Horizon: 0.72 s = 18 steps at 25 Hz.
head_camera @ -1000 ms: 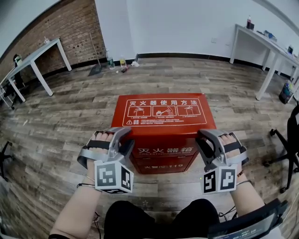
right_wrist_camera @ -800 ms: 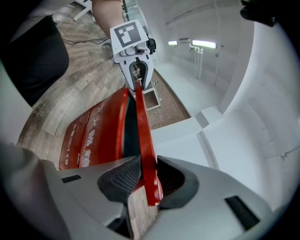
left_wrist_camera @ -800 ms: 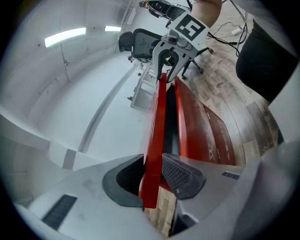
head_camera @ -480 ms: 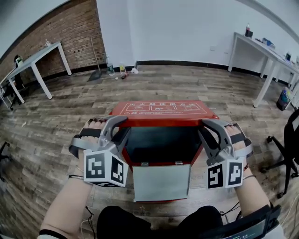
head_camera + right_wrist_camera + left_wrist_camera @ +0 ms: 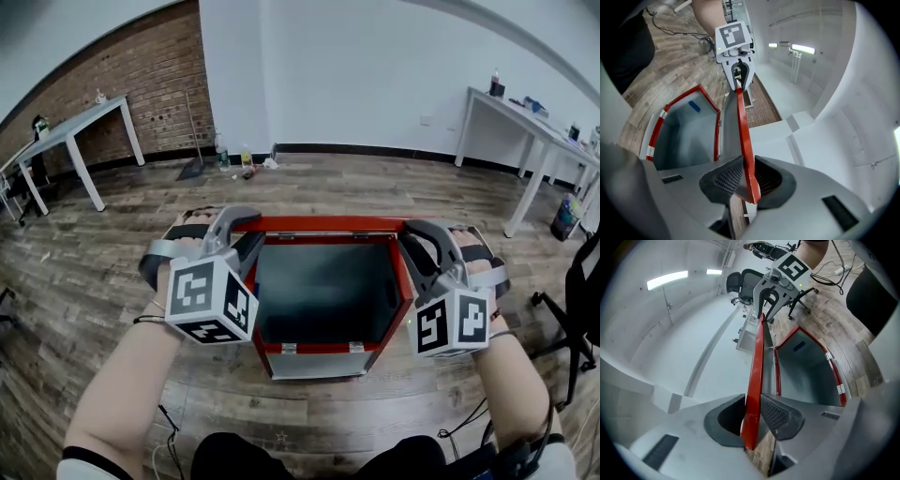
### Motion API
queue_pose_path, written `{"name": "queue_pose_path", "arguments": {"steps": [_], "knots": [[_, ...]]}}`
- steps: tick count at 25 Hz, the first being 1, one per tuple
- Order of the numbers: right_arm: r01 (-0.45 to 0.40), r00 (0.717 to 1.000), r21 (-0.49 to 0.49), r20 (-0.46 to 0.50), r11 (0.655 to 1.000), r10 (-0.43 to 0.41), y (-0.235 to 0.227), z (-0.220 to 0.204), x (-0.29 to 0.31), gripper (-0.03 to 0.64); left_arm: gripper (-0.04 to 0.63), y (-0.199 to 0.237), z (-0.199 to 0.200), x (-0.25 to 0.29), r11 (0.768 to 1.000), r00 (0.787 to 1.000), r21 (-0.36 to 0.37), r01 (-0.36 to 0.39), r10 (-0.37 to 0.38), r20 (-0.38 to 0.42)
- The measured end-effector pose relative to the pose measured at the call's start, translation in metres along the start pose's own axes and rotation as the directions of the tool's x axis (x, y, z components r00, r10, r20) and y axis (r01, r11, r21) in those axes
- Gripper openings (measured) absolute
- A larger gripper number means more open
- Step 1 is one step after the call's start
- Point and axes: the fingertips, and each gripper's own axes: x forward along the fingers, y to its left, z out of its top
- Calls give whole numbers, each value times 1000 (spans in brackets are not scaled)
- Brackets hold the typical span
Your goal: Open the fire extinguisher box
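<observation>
The red fire extinguisher box (image 5: 265,351) stands on the wooden floor with its grey inside showing. Its red lid (image 5: 319,224) is raised and seen edge-on; a grey front flap (image 5: 319,365) hangs down. My left gripper (image 5: 246,246) is shut on the lid's left edge and my right gripper (image 5: 405,246) on its right edge. Both jaws have just been closing with the lid's rim between them. In the left gripper view the lid (image 5: 757,366) runs from my left gripper (image 5: 752,416) to the right gripper (image 5: 771,296). The right gripper view shows the lid (image 5: 743,131) clamped in my right gripper (image 5: 745,180).
White tables stand at the left (image 5: 70,127) and right (image 5: 525,108) walls. An office chair (image 5: 581,291) is close on the right. Bottles and a dustpan (image 5: 225,150) lie by the far wall. The person's legs (image 5: 309,455) are just in front of the box.
The lid has swung up from lying flat to standing on edge, and the front flap has dropped down. Both grippers rose with the lid.
</observation>
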Motion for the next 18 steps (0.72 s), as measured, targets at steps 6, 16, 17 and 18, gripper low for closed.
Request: {"name": "queue_pose_path", "arguments": {"steps": [6, 16, 17, 18], "knots": [[-19, 1000, 112, -18, 993, 21, -31, -2, 28, 75, 95, 31, -8, 20, 999, 999, -33, 12, -13, -29], [-30, 996, 167, -77, 986, 44, -55, -19, 74, 75, 75, 63, -19, 57, 999, 998, -30, 16, -18, -59], [-33, 996, 174, -77, 984, 47, -58, -20, 78, 75, 75, 66, -21, 61, 999, 999, -47, 9, -11, -50], [-37, 996, 184, -77, 982, 51, -60, -20, 83, 75, 75, 69, -23, 65, 998, 999, -61, 4, -7, -43]]}}
